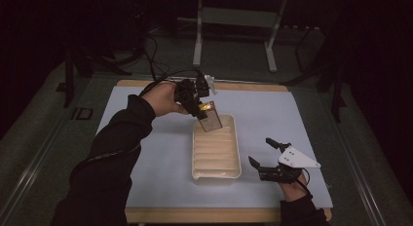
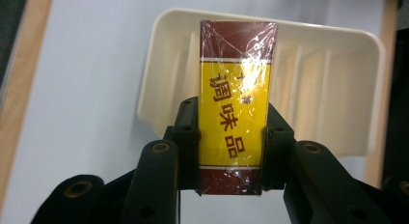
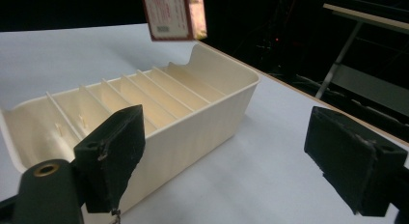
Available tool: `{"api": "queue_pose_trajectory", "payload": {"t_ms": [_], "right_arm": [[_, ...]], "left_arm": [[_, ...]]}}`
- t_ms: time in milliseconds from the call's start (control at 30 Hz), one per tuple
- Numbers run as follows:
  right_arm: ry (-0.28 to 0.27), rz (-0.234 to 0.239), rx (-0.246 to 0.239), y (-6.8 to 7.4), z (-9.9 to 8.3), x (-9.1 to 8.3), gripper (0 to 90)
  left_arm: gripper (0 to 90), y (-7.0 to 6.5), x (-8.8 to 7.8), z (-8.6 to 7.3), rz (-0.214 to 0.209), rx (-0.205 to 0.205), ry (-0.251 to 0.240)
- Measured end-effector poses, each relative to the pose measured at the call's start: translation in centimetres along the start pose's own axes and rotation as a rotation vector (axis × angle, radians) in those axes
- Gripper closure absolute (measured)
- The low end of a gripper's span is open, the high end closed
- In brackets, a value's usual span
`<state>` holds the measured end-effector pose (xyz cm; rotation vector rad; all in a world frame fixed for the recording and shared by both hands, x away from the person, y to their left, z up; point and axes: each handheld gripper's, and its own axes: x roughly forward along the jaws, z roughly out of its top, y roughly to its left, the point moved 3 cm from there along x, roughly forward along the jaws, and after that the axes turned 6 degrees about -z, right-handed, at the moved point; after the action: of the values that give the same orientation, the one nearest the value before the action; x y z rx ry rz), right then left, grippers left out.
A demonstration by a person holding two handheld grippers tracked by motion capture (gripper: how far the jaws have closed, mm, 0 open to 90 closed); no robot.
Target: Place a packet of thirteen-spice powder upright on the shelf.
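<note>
A flat box wrapped in clear film (image 2: 236,103), dark red with a yellow label and red characters, is clamped between the jaws of my left gripper (image 2: 231,137). In the high view that left gripper (image 1: 200,108) holds the box (image 1: 210,120) above the far end of a cream tray (image 1: 216,173) with several thin dividers. The right gripper view shows the box's lower end (image 3: 170,15) hanging over the tray's (image 3: 193,137) far slots. My right gripper (image 1: 265,153) stands open to the right of the tray, nothing between its pads (image 3: 113,151).
The tray sits mid-table on a pale mat (image 1: 146,153) over a wooden tabletop (image 1: 204,215). A white metal frame (image 1: 234,21) stands beyond the table's far edge, with dark cables (image 1: 156,65) trailing back from the left hand.
</note>
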<state>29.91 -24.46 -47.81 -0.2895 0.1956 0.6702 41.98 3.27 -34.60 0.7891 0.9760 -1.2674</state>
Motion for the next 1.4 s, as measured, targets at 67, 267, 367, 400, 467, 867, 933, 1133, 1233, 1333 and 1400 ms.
{"api": "queue_pose_trajectory", "payload": {"t_ms": [67,267,367,400,467,867,933,1133,1233,1333,1400], "right_arm": [[-0.001,0.001,-0.002,0.0,0.0,0.0,14.3],[0.006,0.003,-0.002,-0.1,-0.1,0.0,14.3],[0.001,0.006,-0.002,0.0,-0.1,0.0,14.3],[0.000,0.006,-0.002,0.0,-0.1,0.0,14.3],[0.002,0.006,0.000,0.0,-0.1,0.0,14.3],[0.007,0.006,-0.001,0.0,-0.1,0.1,14.3],[0.006,0.006,-0.002,0.0,-0.1,0.1,14.3],[0.007,0.007,0.001,-0.1,-0.2,0.1,14.3],[0.005,0.007,-0.002,0.0,-0.1,0.1,14.3],[0.007,0.007,0.001,-0.1,-0.2,0.1,14.3],[0.005,0.006,-0.001,0.0,-0.1,0.0,14.3]], "left_arm": [[67.9,0.2,0.5,0.0,0.002,0.010,-0.016],[67.9,0.8,2.4,-0.3,-0.037,0.023,-0.058],[67.9,1.1,3.4,-0.6,-0.048,0.023,-0.075],[67.9,1.2,3.7,-0.7,-0.044,0.021,-0.084],[67.9,1.4,4.4,-1.0,-0.063,0.017,-0.077],[67.9,1.0,4.2,-1.3,-0.079,0.024,-0.089],[67.9,0.9,4.3,-1.2,-0.072,0.029,-0.082],[67.9,0.8,4.4,-1.0,-0.077,0.040,-0.073],[67.9,0.9,4.3,-1.1,-0.066,0.037,-0.070],[67.8,1.1,4.2,-1.2,-0.061,0.026,-0.068],[67.9,1.2,4.2,-1.3,-0.061,0.032,-0.069]]}}
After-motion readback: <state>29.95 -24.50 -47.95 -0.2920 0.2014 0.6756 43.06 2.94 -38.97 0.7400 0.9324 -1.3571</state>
